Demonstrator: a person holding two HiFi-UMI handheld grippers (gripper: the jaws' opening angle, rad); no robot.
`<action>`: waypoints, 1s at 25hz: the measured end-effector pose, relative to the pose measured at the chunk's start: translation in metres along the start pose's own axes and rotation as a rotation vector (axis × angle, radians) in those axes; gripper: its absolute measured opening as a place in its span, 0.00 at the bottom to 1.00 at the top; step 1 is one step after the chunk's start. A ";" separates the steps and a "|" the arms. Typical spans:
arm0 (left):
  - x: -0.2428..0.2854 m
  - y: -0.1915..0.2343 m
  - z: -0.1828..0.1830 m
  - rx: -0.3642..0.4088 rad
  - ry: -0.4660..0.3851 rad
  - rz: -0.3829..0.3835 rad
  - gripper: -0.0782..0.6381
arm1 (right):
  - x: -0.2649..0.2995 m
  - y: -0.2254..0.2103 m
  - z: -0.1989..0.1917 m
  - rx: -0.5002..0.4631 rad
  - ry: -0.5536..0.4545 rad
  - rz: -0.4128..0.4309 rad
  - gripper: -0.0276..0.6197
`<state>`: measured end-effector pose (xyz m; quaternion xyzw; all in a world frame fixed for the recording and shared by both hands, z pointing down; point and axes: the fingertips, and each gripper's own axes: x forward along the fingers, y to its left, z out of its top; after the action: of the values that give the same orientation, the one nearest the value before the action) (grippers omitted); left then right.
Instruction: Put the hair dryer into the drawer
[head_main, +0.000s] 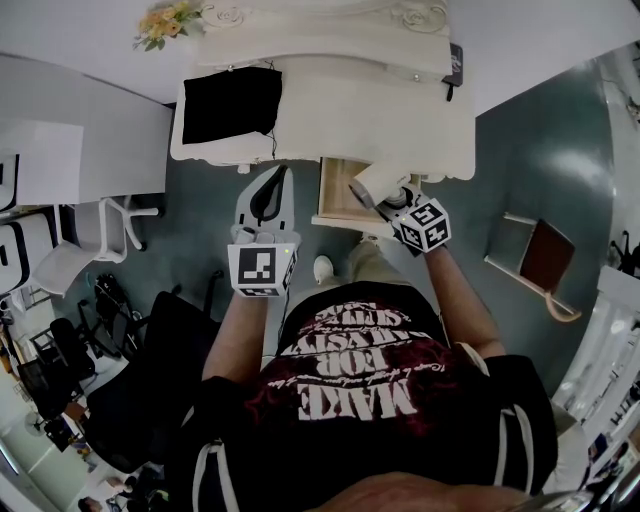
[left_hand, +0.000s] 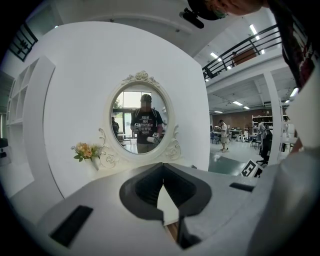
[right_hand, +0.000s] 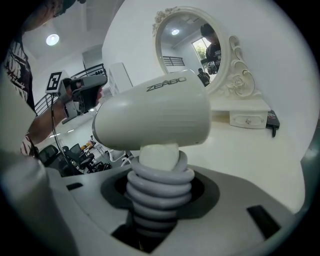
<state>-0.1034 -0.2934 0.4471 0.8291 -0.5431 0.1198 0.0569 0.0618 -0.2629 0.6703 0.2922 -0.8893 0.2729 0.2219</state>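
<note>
Drawer: pulled out, its left half bare wood, so there is room for me there.
Right half: the hair dryer in my right gripper covers it.
Behind: the tabletop edge crosses the drawer's back.
Left flank: my left gripper, jaws together, hangs beside the drawer over the floor.
White chair: well apart, leftward.

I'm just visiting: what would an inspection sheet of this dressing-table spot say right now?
Surface: white dressing table with oval mirror.
Job's things: white hair dryer held by the open wooden drawer, not yet inside.
Clutter: black cloth on the table's left; yellow flower posy at the back.
Grippers: right hand-held gripper shut on the dryer's handle; left hand-held gripper shut, empty.
Cables: grey cord coiled round the handle.
Surroundings: white chair, black office chair, teal floor.
</note>
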 end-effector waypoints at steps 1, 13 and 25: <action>-0.001 0.001 -0.001 0.000 0.002 0.000 0.11 | 0.002 -0.001 -0.002 0.008 0.003 0.000 0.35; -0.004 0.002 -0.011 -0.005 0.024 -0.003 0.12 | 0.019 -0.017 -0.044 0.026 0.101 -0.023 0.35; -0.007 0.000 -0.012 0.002 0.034 -0.003 0.12 | 0.031 -0.032 -0.085 -0.032 0.218 -0.049 0.35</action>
<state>-0.1075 -0.2841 0.4564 0.8280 -0.5405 0.1344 0.0654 0.0795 -0.2451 0.7626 0.2785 -0.8568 0.2833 0.3287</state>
